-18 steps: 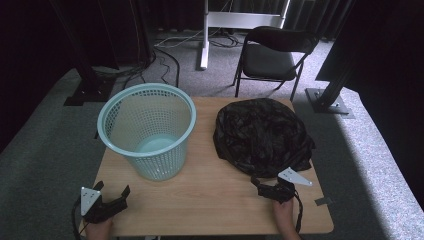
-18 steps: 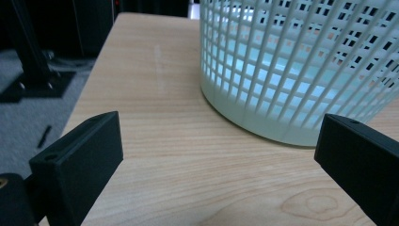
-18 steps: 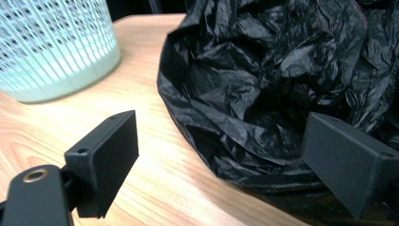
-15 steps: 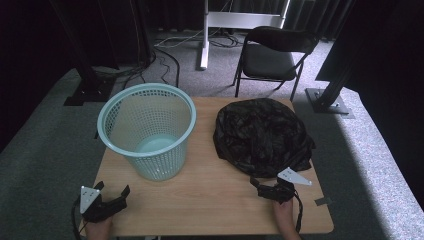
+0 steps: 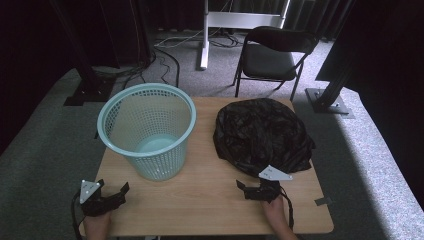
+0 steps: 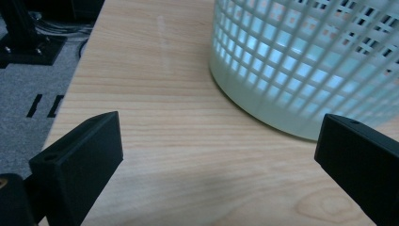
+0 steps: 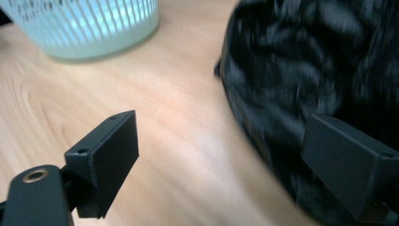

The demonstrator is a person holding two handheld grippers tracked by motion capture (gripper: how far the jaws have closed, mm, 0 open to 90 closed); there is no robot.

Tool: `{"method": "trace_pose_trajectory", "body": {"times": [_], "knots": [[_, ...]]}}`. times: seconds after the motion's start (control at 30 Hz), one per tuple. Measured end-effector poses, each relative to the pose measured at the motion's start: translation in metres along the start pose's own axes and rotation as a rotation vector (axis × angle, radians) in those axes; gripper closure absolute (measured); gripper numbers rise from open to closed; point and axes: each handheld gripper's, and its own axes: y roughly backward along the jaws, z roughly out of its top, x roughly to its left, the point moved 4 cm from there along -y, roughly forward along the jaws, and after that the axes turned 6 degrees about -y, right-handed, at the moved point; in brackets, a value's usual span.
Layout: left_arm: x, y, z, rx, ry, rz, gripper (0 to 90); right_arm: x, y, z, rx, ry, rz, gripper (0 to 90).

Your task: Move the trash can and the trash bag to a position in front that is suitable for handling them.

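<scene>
A pale teal mesh basket (image 5: 145,132) stands upright and empty on the left half of the wooden table (image 5: 200,195). A crumpled black plastic bag (image 5: 262,132) lies heaped on the right half. My left gripper (image 5: 112,187) rests at the near left corner, open, with nothing between its jaws. In the left gripper view it (image 6: 214,141) faces the basket's base (image 6: 306,61). My right gripper (image 5: 248,184) is open just in front of the bag's near edge. In the right gripper view it (image 7: 221,150) has its right jaw against the blurred bag (image 7: 320,61), and the basket (image 7: 84,23) is at the far left.
A black folding chair (image 5: 272,55) stands behind the table, and cables lie on the grey floor. A dark stand base (image 5: 327,97) sits at the back right. Bare wood (image 5: 205,165) lies between basket and bag. The table's left edge (image 6: 70,94) is close to my left gripper.
My right gripper has shifted a little to the left along the bag's near edge. The left gripper, basket and bag have barely moved.
</scene>
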Motion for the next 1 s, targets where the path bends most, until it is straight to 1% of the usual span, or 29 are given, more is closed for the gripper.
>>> {"method": "trace_pose_trajectory", "body": {"times": [0.1, 0.13, 0.23, 0.27, 0.33, 0.37, 0.4, 0.43, 0.5, 0.53, 0.57, 0.6, 0.63, 0.67, 0.7, 0.73, 0.77, 0.8, 0.83, 0.87, 0.9, 0.93, 1.0], "knots": [[0.008, -0.001, 0.005, -0.007, 0.008, 0.011, 1.6, 0.004, -0.005, 0.018, -0.042, -0.005, -0.003, 11.0], [0.011, -0.003, 0.006, -0.008, 0.011, 0.019, 1.6, 0.005, -0.008, 0.024, -0.053, -0.010, 0.001, 11.0], [0.018, -0.007, 0.012, -0.008, 0.012, 0.027, 1.6, 0.007, -0.017, 0.042, -0.088, -0.029, -0.008, 11.0], [0.021, -0.010, 0.015, -0.009, 0.021, 0.024, 1.6, 0.008, -0.021, 0.048, -0.100, -0.031, -0.014, 11.0], [0.026, -0.013, 0.020, -0.020, 0.024, 0.028, 1.6, 0.008, -0.028, 0.061, -0.124, -0.041, -0.032, 11.0], [0.028, -0.016, 0.023, -0.024, 0.029, 0.029, 1.6, 0.008, -0.032, 0.067, -0.137, -0.049, -0.041, 11.0], [0.031, -0.018, 0.026, -0.026, 0.031, 0.041, 1.6, 0.008, -0.036, 0.073, -0.146, -0.057, -0.055, 11.0], [0.034, -0.021, 0.029, -0.032, 0.038, 0.039, 1.6, 0.007, -0.041, 0.079, -0.153, -0.072, -0.065, 11.0], [0.038, -0.026, 0.036, -0.038, 0.046, 0.053, 1.6, 0.009, -0.051, 0.090, -0.168, -0.093, -0.064, 11.0], [0.039, -0.029, 0.040, -0.041, 0.054, 0.051, 1.6, 0.010, -0.056, 0.095, -0.173, -0.096, -0.071, 11.0], [0.041, -0.031, 0.044, -0.041, 0.050, 0.058, 1.6, 0.012, -0.062, 0.100, -0.173, -0.099, -0.071, 11.0], [0.042, -0.034, 0.048, -0.050, 0.057, 0.064, 1.6, 0.014, -0.068, 0.104, -0.172, -0.099, -0.068, 11.0], [0.043, -0.037, 0.052, -0.047, 0.047, 0.058, 1.6, 0.016, -0.074, 0.108, -0.170, -0.099, -0.074, 11.0], [0.045, -0.039, 0.056, -0.045, 0.050, 0.067, 1.6, 0.018, -0.081, 0.111, -0.167, -0.098, -0.077, 11.0], [0.046, -0.042, 0.060, -0.057, 0.057, 0.065, 1.6, 0.020, -0.087, 0.114, -0.160, -0.102, -0.080, 11.0], [0.049, -0.045, 0.064, -0.053, 0.057, 0.076, 1.6, 0.021, -0.094, 0.117, -0.156, -0.106, -0.089, 11.0], [0.050, -0.047, 0.066, -0.057, 0.057, 0.082, 1.6, 0.022, -0.102, 0.120, -0.148, -0.117, -0.092, 11.0], [0.052, -0.051, 0.069, -0.061, 0.068, 0.082, 1.6, 0.022, -0.107, 0.121, -0.140, -0.131, -0.090, 11.0], [0.054, -0.053, 0.072, -0.054, 0.068, 0.094, 1.6, 0.023, -0.113, 0.123, -0.126, -0.167, -0.093, 11.0], [0.056, -0.055, 0.074, -0.049, 0.071, 0.094, 1.6, 0.024, -0.118, 0.125, -0.113, -0.195, -0.102, 11.0], [0.057, -0.058, 0.076, -0.051, 0.080, 0.097, 1.6, 0.025, -0.122, 0.127, -0.112, -0.209, -0.099, 11.0], [0.058, -0.059, 0.078, -0.048, 0.081, 0.103, 1.6, 0.027, -0.126, 0.129, -0.112, -0.217, -0.101, 11.0], [0.060, -0.062, 0.080, -0.033, 0.071, 0.099, 1.6, 0.030, -0.136, 0.133, -0.101, -0.213, -0.120, 11.0]]}}
